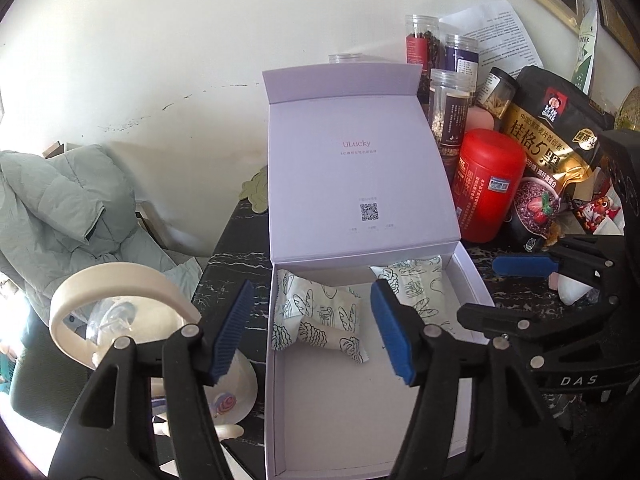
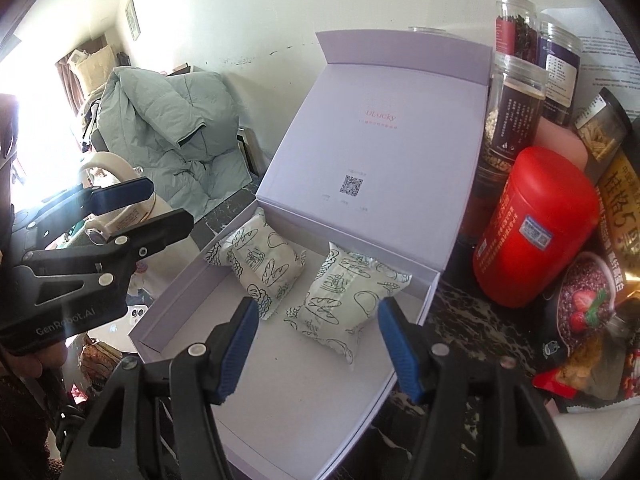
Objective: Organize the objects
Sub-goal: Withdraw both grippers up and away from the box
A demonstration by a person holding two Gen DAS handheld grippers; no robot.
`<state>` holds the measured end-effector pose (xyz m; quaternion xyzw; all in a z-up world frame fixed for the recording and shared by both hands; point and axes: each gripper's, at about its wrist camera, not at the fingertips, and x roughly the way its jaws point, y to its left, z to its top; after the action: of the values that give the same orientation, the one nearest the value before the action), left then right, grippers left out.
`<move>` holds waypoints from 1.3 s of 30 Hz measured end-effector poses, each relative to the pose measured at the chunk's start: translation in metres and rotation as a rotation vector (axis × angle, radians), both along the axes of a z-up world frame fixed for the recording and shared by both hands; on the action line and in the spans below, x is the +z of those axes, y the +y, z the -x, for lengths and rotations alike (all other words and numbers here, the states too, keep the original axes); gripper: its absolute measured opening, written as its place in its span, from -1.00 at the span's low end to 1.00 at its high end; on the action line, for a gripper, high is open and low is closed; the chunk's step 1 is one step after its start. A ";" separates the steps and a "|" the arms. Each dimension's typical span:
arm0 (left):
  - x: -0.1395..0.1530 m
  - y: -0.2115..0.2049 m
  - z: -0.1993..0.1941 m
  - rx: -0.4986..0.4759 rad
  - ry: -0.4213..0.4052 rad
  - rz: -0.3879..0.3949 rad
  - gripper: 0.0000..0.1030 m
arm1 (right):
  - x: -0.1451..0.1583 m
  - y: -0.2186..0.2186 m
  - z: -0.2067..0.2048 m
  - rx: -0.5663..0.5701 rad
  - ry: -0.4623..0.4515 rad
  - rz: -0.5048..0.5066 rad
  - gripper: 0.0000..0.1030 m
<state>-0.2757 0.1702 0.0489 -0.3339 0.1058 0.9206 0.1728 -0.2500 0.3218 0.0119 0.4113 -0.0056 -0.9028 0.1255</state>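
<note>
The left black two-finger gripper with blue ribbed pads (image 1: 312, 332) and its right twin (image 2: 318, 346) both gape empty, angled downward.

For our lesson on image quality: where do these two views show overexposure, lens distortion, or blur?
Left wrist view: fisheye bends the white box walls outward, dark vignette fills the corners, and the print on the lid is soft. Right wrist view: the window at far left is blown out to white, and the red canister bulges near the edge.
</note>
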 end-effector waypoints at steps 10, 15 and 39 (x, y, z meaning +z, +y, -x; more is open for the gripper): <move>0.019 -0.017 -0.023 0.016 0.009 -0.048 0.61 | 0.032 0.000 -0.029 -0.084 0.105 -0.013 0.71; 0.028 -0.022 -0.031 0.030 0.019 -0.060 0.67 | 0.042 0.001 -0.039 -0.120 0.126 -0.006 0.79; 0.048 -0.060 -0.099 0.045 0.057 -0.086 0.70 | 0.064 -0.030 -0.111 -0.092 0.152 -0.014 0.79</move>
<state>-0.1766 0.1102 0.0967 -0.3022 0.0636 0.9370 0.1634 -0.1392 0.2921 0.0756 0.3417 -0.0088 -0.9363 0.0810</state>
